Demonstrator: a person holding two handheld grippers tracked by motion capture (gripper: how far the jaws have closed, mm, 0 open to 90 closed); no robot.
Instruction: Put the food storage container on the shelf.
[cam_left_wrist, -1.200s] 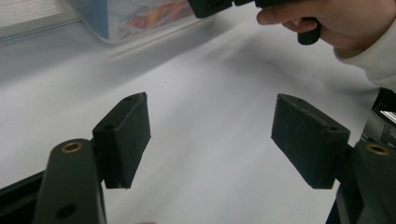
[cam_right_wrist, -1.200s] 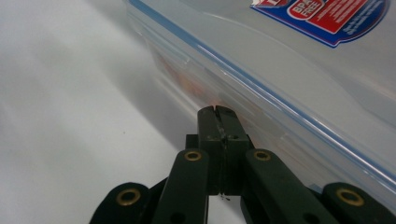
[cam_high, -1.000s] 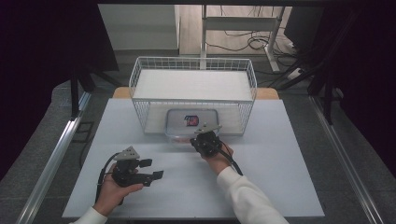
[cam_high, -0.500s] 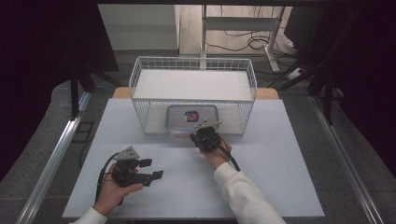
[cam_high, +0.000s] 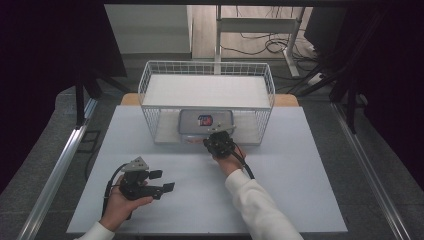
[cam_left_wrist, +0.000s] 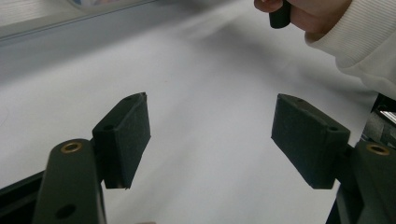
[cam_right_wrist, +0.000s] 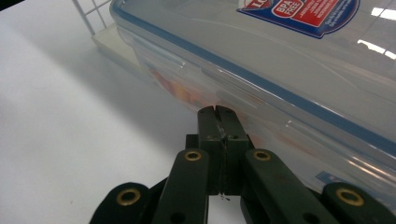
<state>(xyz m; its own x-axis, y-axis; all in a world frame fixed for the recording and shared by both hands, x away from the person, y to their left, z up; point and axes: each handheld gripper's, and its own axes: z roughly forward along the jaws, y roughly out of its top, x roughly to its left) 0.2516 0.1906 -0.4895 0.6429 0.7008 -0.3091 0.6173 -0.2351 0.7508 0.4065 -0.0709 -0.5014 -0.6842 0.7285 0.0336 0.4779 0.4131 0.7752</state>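
The white table (cam_high: 300, 200) has broad bare room on the near, left and right sides. The wire basket (cam_high: 150, 90) stands at the far middle, its near side open at table level. A clear plastic food container (cam_high: 192, 122) lies in the basket's lower near part, its near edge about level with that opening. It has a clear lid with a blue seal line and a red-and-blue label. The right gripper (cam_right_wrist: 217, 112) has its jaws pressed together with nothing between them, tips at the container's near wall. The left gripper (cam_left_wrist: 210, 140), near left, gapes wide over bare table.
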